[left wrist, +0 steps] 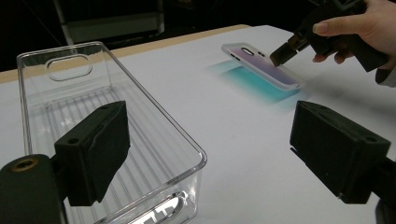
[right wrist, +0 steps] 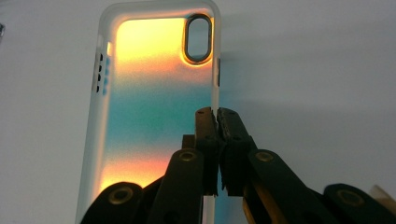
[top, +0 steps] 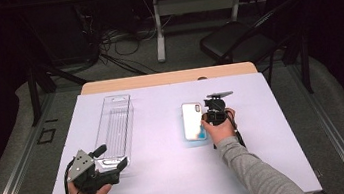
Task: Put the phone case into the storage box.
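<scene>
Table (top: 170, 178): broad white work surface with a wooden far edge; it bears everything listed below.

Clear bin (top: 114, 130): long, transparent, ribbed-floor container lying at about 9 o'clock of the table's middle, its long axis running from 12 to 6 o'clock; in the left gripper view (left wrist: 116, 121) its near corner stands between the two black jaws.

Phone case (top: 193, 121): translucent case with an orange-and-teal sheen, at roughly 2 o'clock of the table's middle, well apart from the bin. In the left gripper view (left wrist: 261, 70) its edge on the right gripper's side is raised off the table, a teal glow on the surface beneath it. In the right gripper view (right wrist: 149, 107) the camera cut-out sits at 1 o'clock of the case.

Left gripper (top: 113, 160): held at 7 o'clock of the table, jaws spread wide — one over the inside of the bin's near end, the other outside it, neither pressing on the wall.

Right gripper (right wrist: 217, 116): held at 3 o'clock of the case (top: 208, 118), jaws clamped together on the thin side rim of the phone case — the rim runs straight between the pads.

Right hand (top: 220, 128): wrapped around the right gripper's body, grey sleeve trailing toward 5 o'clock.
</scene>
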A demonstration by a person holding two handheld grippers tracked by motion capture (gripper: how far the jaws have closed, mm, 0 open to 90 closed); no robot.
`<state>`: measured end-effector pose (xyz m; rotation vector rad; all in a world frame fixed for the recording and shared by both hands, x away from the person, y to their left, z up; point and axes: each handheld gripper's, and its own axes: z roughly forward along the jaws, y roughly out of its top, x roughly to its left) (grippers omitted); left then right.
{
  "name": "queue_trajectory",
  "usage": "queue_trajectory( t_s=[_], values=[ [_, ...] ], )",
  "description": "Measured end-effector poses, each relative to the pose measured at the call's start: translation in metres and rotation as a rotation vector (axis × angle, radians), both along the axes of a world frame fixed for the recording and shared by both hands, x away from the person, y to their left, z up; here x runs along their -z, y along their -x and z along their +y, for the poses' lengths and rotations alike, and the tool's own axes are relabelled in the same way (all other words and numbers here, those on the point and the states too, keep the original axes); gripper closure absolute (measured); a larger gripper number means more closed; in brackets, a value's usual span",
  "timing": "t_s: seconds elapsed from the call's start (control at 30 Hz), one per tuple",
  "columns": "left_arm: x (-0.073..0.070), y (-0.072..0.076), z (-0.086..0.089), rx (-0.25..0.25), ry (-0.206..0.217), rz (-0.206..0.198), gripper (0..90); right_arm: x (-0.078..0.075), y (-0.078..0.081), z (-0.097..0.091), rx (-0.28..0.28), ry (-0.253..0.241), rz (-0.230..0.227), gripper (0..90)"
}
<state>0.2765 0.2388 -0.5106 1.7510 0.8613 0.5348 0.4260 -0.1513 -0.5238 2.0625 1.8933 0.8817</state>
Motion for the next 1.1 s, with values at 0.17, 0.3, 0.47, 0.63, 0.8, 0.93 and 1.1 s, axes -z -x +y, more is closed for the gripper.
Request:
queue_trajectory(
  t_s=[0.17, 0.3, 0.47, 0.63, 0.8, 0.93, 1.1],
  values=[
    [0.0, 0.0, -0.001, 0.0, -0.002, 0.0, 12.5, -0.005, 0.006, -0.002, -0.015, 0.001, -0.039, 87.7],
    [0.0, 0.0, -0.001, 0.004, -0.005, -0.001, 12.7, -0.007, 0.01, -0.003, -0.028, -0.003, -0.059, 87.8],
    [0.0, 0.0, -0.002, 0.004, -0.005, -0.001, 13.5, -0.012, 0.019, -0.005, -0.049, -0.003, -0.096, 87.7],
    [0.0, 0.001, -0.003, 0.005, -0.005, 0.0, 14.4, -0.017, 0.028, -0.007, -0.066, -0.02, -0.128, 87.7],
    [0.0, 0.001, -0.005, 0.009, -0.002, 0.002, 14.7, -0.021, 0.036, -0.008, -0.086, -0.028, -0.158, 87.7],
    [0.0, 0.002, -0.009, 0.014, -0.005, 0.003, 14.7, -0.027, 0.043, -0.009, -0.108, -0.036, -0.196, 87.7],
    [-0.002, 0.003, -0.014, 0.024, -0.004, 0.003, 14.7, -0.033, 0.052, -0.008, -0.141, -0.048, -0.236, 87.7]
  ],
)
